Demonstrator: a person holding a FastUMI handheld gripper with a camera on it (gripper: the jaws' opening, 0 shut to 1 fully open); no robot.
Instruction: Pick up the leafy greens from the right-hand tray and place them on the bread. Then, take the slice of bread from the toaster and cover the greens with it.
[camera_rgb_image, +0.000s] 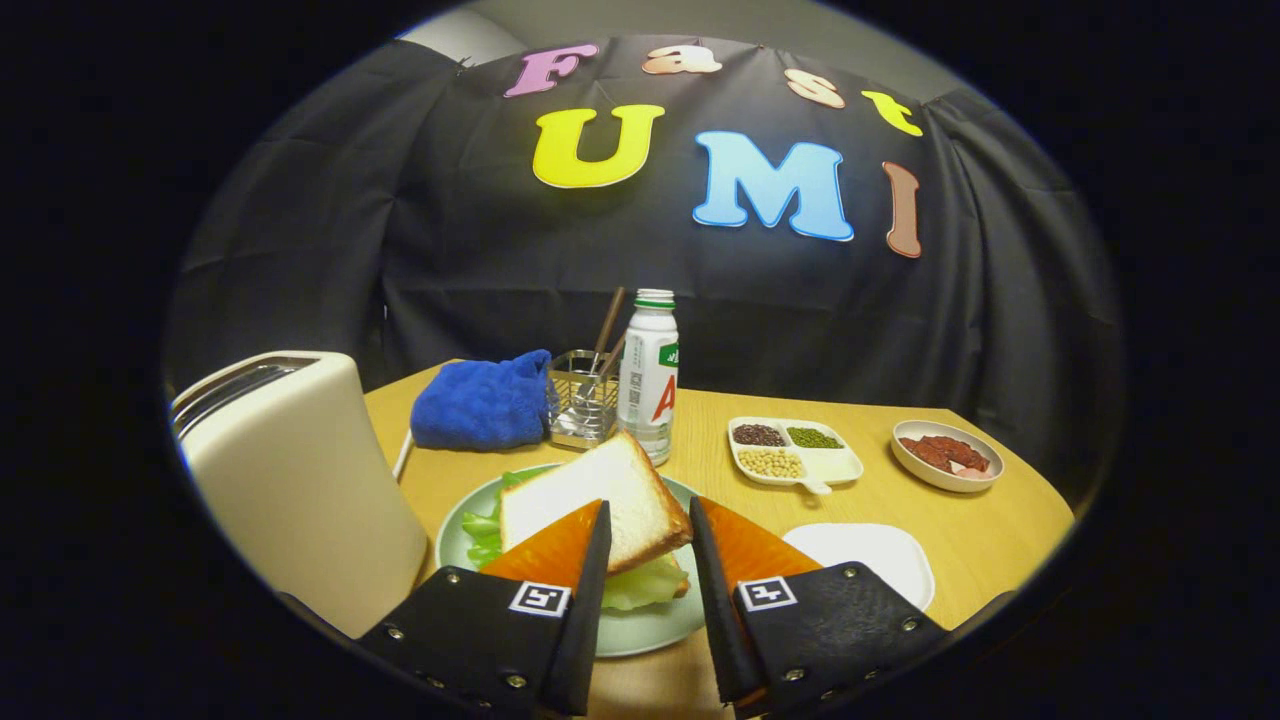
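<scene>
The gripper (648, 520) hangs just over the near edge of the pale green round plate (455, 545), fingers apart with a clear gap between them, pressing on nothing. On that plate a soft white slice of bread with a tan crust (590, 495) lies tilted over crinkled green leafy greens (482, 530), which poke out at its left and near sides; any lower slice is hidden. That is how the task wants the pile to end.

The top slice sits askew on springy leaves, so a nudge from either finger could slide it off or drag the greens out. The smooth cream toaster (300, 480) stands close on the left, and a swing that way could clip it. To the right sits a flat white glossy tray (880, 555), bare
</scene>
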